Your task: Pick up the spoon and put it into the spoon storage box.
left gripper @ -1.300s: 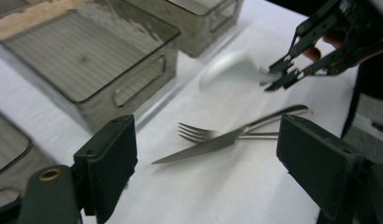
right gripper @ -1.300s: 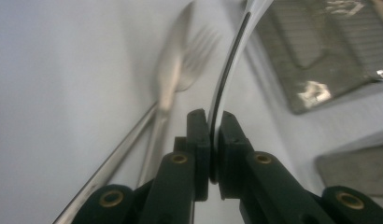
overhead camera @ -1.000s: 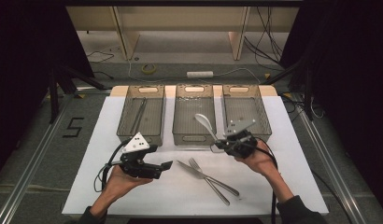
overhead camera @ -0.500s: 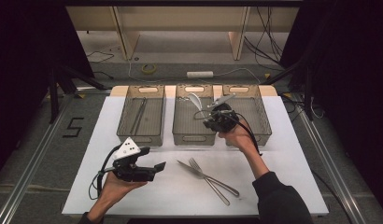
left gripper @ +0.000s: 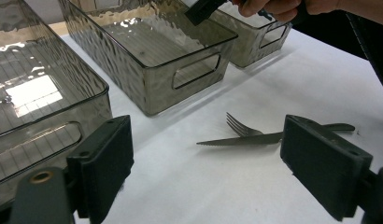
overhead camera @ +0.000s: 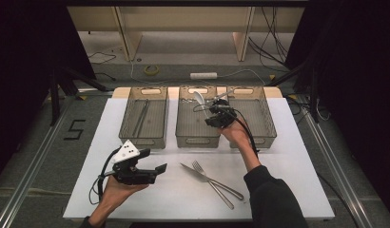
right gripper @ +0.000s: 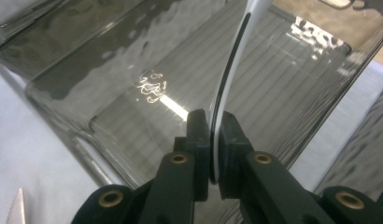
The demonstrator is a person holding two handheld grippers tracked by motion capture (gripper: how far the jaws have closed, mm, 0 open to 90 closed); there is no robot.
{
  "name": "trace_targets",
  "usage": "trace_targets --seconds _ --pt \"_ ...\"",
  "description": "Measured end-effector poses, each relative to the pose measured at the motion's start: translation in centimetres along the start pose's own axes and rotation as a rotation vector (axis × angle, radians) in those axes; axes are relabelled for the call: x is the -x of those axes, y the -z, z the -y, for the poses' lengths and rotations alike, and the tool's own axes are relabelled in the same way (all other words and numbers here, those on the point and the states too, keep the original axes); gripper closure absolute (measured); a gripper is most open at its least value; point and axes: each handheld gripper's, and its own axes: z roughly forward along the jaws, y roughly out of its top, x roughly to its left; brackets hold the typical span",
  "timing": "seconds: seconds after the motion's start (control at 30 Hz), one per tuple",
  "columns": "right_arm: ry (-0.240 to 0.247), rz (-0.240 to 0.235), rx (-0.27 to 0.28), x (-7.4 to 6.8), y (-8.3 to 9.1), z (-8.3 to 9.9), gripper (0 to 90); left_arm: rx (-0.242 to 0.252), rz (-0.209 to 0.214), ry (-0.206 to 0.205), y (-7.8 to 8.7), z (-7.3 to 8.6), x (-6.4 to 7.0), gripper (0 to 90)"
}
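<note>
Sorting cutlery into three bins, state judged from how things lie.

Left bin (overhead camera: 143, 118): holds long thin utensils, kind unclear.

Left gripper (overhead camera: 152, 170): low over the tabletop (overhead camera: 288, 156) near the front left, jaws wide apart, empty, pointing toward the loose pieces.

Middle bin (overhead camera: 199, 124): floor looks bare. Right gripper (overhead camera: 213, 110) hangs above it, jaws clamped on the handle of a spoon (overhead camera: 199, 99); the bowl is up and toward the far end. The spoon is held over the bin and not yet released.

Knife (overhead camera: 205, 175) and fork (overhead camera: 217, 183): crossed on the tabletop in front of the bins, untouched.

Right bin (overhead camera: 258, 118): appears empty.

Judgement: partly done; spoon drop pending, knife and fork left.
</note>
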Motion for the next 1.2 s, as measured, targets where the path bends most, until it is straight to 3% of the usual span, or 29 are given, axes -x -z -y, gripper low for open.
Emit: trace_targets --seconds 0.6,0.77,0.93,1.07,1.2 --pt "-0.050 -0.011 -0.078 -0.5 -1.9 0.3 83.8 -0.016 0.006 -0.016 -0.3 0.1 0.4 16.5" --pt "-0.067 -0.009 -0.062 -0.6 -1.7 0.1 60.9 -0.012 0.007 -0.014 -0.3 0.1 0.5 16.2" --pt "-0.059 -0.007 -0.019 -0.8 -0.3 -0.1 49.4 -0.004 0.011 -0.008 -0.2 0.0 0.4 16.2" --pt "-0.051 -0.047 0.015 -0.9 1.3 0.2 39.2 -0.003 0.010 -0.004 -0.2 0.0 0.3 16.1" --pt "0.004 -0.081 0.044 -1.4 3.4 0.7 35.1 0.009 0.011 0.006 -0.1 0.0 0.3 15.9"
